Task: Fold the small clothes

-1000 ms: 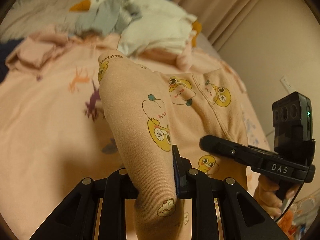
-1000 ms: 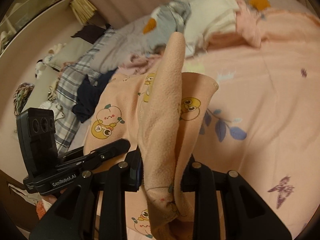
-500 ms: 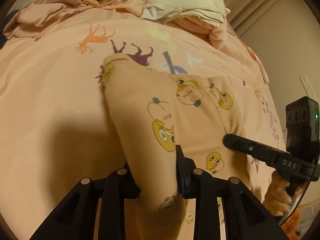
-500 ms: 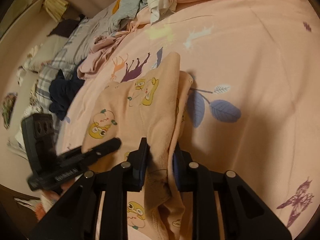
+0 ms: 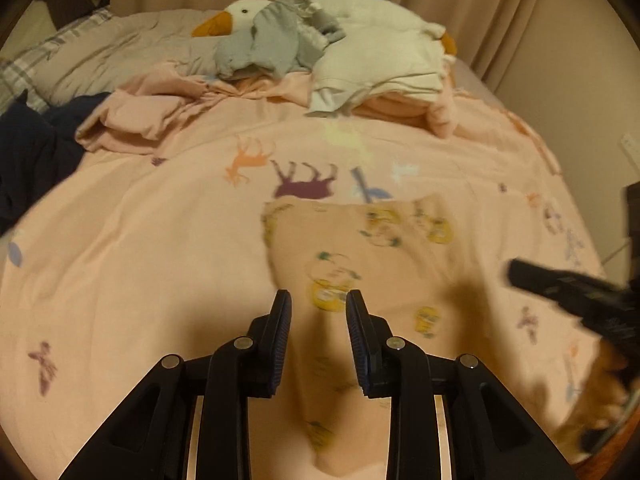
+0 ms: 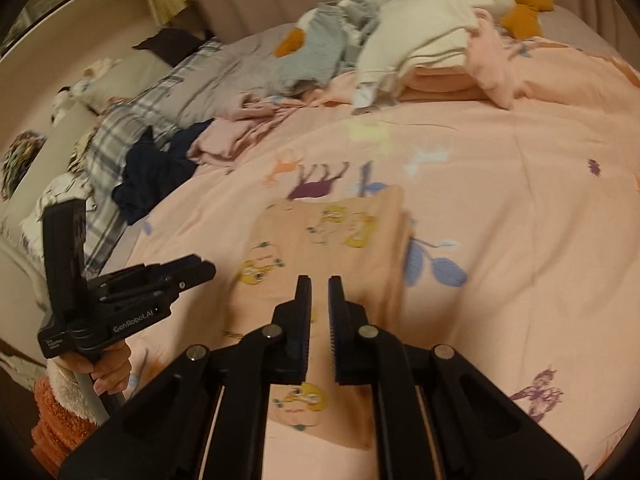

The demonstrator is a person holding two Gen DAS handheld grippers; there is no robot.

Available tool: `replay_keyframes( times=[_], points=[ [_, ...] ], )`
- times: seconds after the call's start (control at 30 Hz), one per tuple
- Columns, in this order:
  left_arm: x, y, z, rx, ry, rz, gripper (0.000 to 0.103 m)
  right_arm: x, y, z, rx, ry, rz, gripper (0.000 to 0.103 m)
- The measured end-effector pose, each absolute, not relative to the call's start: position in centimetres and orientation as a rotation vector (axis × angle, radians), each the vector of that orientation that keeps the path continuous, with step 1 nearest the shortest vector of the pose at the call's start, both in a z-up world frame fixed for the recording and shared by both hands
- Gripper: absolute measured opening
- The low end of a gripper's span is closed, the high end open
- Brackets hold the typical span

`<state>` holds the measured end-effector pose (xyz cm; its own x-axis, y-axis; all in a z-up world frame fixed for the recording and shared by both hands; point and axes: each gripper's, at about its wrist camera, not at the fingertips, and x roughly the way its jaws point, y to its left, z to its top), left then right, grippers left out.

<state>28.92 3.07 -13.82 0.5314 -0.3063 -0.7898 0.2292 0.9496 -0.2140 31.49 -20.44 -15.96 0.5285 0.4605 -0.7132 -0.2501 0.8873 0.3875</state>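
Observation:
A small peach garment with yellow cartoon prints (image 5: pixel 360 256) lies folded flat on the pink bedspread (image 5: pixel 140 240); it also shows in the right wrist view (image 6: pixel 328 240). My left gripper (image 5: pixel 318 300) is open and empty, just above the garment's near part. My right gripper (image 6: pixel 319 284) is open by a narrow gap and empty, above the garment's near edge. The right gripper shows at the right of the left wrist view (image 5: pixel 576 296). The left gripper shows at the left of the right wrist view (image 6: pixel 160 280).
A heap of clothes and a white goose plush (image 5: pixel 360 44) lies at the far end of the bed. A dark navy garment (image 6: pixel 156 172) and a crumpled pink cloth (image 5: pixel 136 120) lie at the far left. A wall (image 5: pixel 580 80) stands at the right.
Both grippers have let go of the peach garment and opened. The garment now lies flat on the bed, and both grippers have drawn back and up from it.

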Motion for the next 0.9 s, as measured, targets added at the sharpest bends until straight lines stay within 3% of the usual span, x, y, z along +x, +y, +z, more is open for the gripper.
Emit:
replay_keyframes(
  times=[0.2,0.4,0.9],
  points=[
    [27.1,0.1,-17.7,0.037,1.018,-0.345,0.029,32.4,-18.7,-20.1,0.246,1.040,0.404,0.009],
    [25.5,1.6,-21.3,-0.020,1.059,-0.309,0.029,31.8,-21.1,-25.3,0.355,1.140,0.416,0.000],
    [22.3,1.3,-21.7,0.048,1.019,-0.278,0.029,25.6,-21.9,-26.2,0.296,1.097,0.376,0.000]
  ],
)
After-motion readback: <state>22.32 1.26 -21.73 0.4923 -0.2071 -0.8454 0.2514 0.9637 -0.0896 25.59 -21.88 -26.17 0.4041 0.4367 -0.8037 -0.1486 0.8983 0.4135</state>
